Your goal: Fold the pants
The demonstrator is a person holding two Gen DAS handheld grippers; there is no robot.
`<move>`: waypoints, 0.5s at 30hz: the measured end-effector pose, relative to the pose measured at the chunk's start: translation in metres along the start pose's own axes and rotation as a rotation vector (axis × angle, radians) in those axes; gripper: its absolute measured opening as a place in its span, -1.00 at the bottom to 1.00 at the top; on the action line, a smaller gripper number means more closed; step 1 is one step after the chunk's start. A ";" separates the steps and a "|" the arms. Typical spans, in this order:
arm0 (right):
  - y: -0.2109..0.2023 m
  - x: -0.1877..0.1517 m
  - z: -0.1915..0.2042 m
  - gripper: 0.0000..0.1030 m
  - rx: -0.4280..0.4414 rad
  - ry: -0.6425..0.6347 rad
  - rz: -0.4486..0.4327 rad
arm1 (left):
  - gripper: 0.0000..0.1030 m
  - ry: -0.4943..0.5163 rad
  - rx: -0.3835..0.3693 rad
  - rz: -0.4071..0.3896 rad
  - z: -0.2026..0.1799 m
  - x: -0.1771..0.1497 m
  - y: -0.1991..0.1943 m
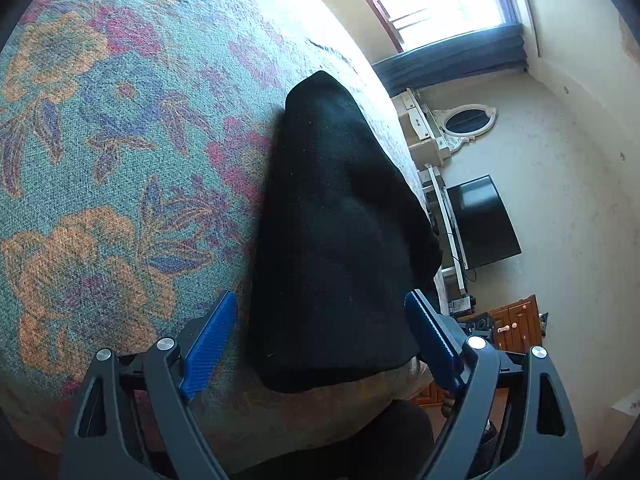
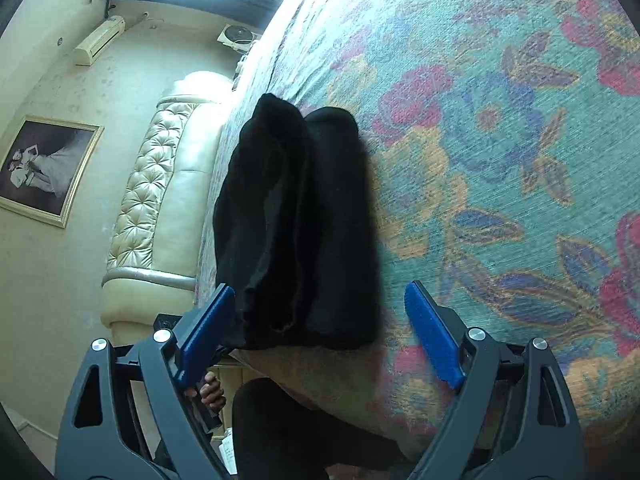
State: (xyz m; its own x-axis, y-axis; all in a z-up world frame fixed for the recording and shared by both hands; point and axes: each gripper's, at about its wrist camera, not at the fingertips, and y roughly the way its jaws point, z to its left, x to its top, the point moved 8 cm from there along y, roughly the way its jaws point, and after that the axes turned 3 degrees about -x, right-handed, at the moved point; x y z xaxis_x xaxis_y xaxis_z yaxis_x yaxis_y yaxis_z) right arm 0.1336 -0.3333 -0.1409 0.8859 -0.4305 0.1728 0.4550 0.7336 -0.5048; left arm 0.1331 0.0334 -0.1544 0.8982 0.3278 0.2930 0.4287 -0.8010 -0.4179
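The black pants (image 1: 340, 232) lie folded into a thick narrow stack on the floral bedspread (image 1: 120, 140). In the right wrist view the pants (image 2: 296, 220) show several stacked layers at their near end. My left gripper (image 1: 320, 344) is open, its blue fingers (image 1: 210, 344) on either side of the stack's near end, holding nothing. My right gripper (image 2: 316, 332) is open too, its blue fingers (image 2: 432, 336) straddling the stack's near end from the other side, holding nothing.
The bedspread (image 2: 500, 160) covers the bed widely beside the pants. A padded cream headboard (image 2: 156, 184), a framed picture (image 2: 44, 168) and an air conditioner (image 2: 98, 40) stand beyond one bed edge. A TV (image 1: 484, 220), mirror (image 1: 468, 120) and wooden cabinet (image 1: 516, 324) stand beyond the other.
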 end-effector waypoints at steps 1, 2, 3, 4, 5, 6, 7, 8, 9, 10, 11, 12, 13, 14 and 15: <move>0.005 -0.002 0.004 0.69 0.027 0.006 0.010 | 0.64 0.002 -0.010 0.019 -0.004 -0.004 0.004; 0.010 -0.002 0.006 0.69 0.022 0.005 0.004 | 0.69 0.007 0.003 0.026 -0.006 -0.007 0.007; 0.015 -0.001 0.008 0.69 0.009 0.001 -0.001 | 0.69 0.015 0.018 0.028 -0.007 -0.010 0.009; 0.019 -0.001 0.008 0.64 0.000 -0.007 -0.002 | 0.69 0.019 0.020 0.030 -0.006 -0.011 0.011; 0.023 -0.003 0.009 0.56 -0.027 -0.026 0.007 | 0.70 0.012 0.016 0.026 -0.005 -0.011 0.012; 0.026 -0.005 0.009 0.32 -0.072 -0.051 0.014 | 0.70 -0.002 0.010 0.018 -0.004 -0.010 0.012; 0.031 -0.008 0.010 0.12 -0.112 -0.070 0.016 | 0.70 -0.011 0.011 0.014 -0.004 -0.009 0.012; 0.031 -0.009 0.007 0.03 -0.129 -0.077 0.017 | 0.69 -0.011 0.018 0.016 -0.003 -0.007 0.012; 0.030 -0.011 0.004 -0.12 -0.127 -0.079 0.020 | 0.69 -0.004 0.028 0.017 -0.003 -0.008 0.012; 0.028 -0.012 0.000 -0.24 -0.119 -0.083 0.025 | 0.69 0.006 0.036 0.015 -0.005 -0.008 0.014; 0.026 -0.012 -0.003 -0.29 -0.108 -0.085 0.029 | 0.69 0.018 0.045 0.008 -0.005 -0.008 0.014; 0.026 -0.013 -0.006 -0.35 -0.099 -0.087 0.030 | 0.62 0.038 0.062 0.005 -0.005 -0.010 0.015; 0.027 -0.013 -0.008 -0.35 -0.088 -0.091 0.033 | 0.50 0.069 0.105 0.011 -0.003 -0.008 0.017; 0.026 -0.013 -0.011 -0.35 -0.073 -0.093 0.035 | 0.25 0.108 0.155 0.017 -0.001 -0.010 0.019; 0.024 -0.013 -0.014 -0.35 -0.055 -0.089 0.037 | 0.18 0.139 0.173 0.021 0.000 -0.010 0.020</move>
State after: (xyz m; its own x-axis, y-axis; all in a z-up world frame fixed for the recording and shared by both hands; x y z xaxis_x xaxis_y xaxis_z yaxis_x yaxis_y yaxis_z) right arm 0.1315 -0.3173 -0.1671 0.9076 -0.3533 0.2267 0.4184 0.7173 -0.5571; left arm 0.1322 0.0139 -0.1656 0.8902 0.2301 0.3931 0.4310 -0.7049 -0.5634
